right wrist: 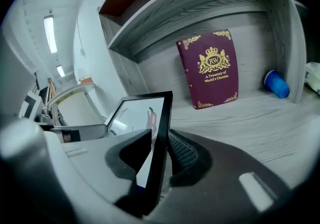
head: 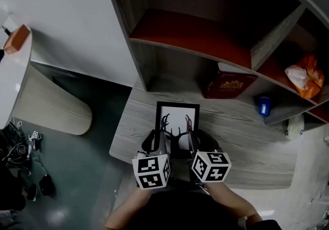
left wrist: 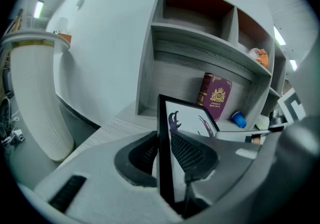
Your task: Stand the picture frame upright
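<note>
A grey wood-grain shelving unit [head: 169, 64] with red-brown compartment floors is seen filling the upper part of the head view, and a worktop [head: 247, 141] of the same grey wood is joined to its foot. To the left, a white round table [head: 13, 80] on a ribbed base is seen standing on the floor. The black picture frame [head: 177, 118], with dark antlers printed on white, is held over the near part of the worktop, in front of the shelving unit and tilted, its top edge towards the shelves; whether its lower edge rests on the worktop cannot be told. Its left edge is clamped between the jaws of the left gripper [head: 158, 144], and its right edge is clamped in the same way by the right gripper [head: 193, 139]. Behind it, a maroon book [head: 229, 85] with gold print is leaned upright in the lowest compartment. An orange and white bag [head: 306, 77] is lodged one shelf higher, to the right. A small blue cup [head: 264, 106] is laid beside the book, well apart from the frame.
</note>
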`<state>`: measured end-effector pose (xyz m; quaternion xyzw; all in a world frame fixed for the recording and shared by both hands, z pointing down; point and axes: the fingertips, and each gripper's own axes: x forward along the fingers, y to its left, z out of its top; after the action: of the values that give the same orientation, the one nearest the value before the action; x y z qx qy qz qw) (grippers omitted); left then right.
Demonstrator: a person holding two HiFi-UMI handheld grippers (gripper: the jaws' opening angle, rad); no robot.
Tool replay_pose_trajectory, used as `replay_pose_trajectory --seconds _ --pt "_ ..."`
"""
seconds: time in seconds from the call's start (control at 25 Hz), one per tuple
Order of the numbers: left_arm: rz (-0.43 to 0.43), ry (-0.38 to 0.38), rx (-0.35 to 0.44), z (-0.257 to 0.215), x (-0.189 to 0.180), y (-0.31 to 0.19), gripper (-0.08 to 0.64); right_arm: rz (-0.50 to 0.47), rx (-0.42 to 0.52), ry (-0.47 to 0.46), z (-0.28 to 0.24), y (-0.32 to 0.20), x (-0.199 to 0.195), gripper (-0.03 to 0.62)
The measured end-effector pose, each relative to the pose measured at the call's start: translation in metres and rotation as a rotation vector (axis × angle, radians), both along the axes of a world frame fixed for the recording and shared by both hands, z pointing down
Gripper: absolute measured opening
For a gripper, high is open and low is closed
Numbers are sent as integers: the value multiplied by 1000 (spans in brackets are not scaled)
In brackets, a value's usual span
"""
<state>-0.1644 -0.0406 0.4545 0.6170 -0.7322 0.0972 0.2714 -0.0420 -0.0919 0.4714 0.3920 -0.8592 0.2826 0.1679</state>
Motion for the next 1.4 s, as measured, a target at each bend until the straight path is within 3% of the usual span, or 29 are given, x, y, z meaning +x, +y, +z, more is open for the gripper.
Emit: replay_pose_trajectory --seconds 0.52,1.4 --pt "-26 -88 117 -34 -30 -28 78 -68 140 -51 -35 -39 -35 96" --pt "52 -165 213 -47 -53 -111 71 5 268 -77 -50 -113 -56 90"
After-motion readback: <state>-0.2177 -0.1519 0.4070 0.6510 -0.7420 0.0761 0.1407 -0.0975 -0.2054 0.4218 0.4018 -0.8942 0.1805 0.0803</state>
